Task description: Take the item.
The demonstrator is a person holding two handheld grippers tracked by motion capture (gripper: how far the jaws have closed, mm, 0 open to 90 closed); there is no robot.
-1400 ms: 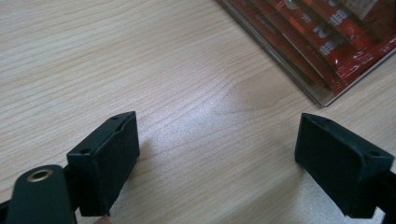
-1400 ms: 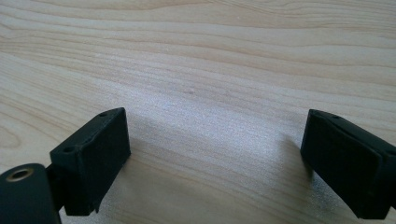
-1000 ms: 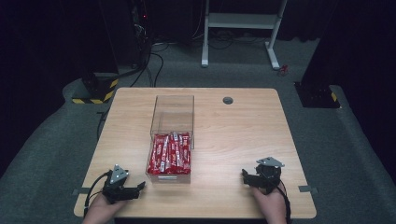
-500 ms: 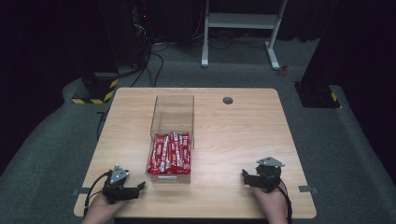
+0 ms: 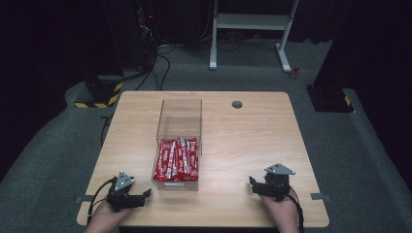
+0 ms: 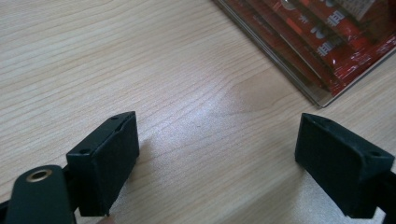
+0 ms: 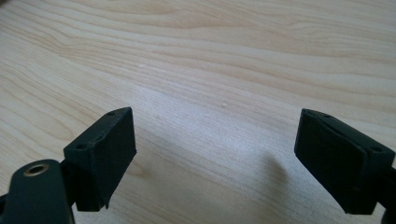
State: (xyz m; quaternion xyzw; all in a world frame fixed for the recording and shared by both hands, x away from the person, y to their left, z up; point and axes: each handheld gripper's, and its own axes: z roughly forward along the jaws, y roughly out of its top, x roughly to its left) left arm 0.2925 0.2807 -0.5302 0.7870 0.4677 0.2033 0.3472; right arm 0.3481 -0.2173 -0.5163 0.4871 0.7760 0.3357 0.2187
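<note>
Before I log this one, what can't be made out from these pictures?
- Printing on the red packets: too small in the high view; in the left gripper view cut off by the top and right edges.
- How many packets: they overlap inside the clear box.
- The small round thing on the table: too small to identify.
- The small red thing on the floor: too small and dim.

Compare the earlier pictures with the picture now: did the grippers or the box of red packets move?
Nothing visibly changed. The left gripper and the right gripper rest at the near edge of the table, jaws open and holding nothing. The clear box with its red packets stands in the same place between them.
</note>
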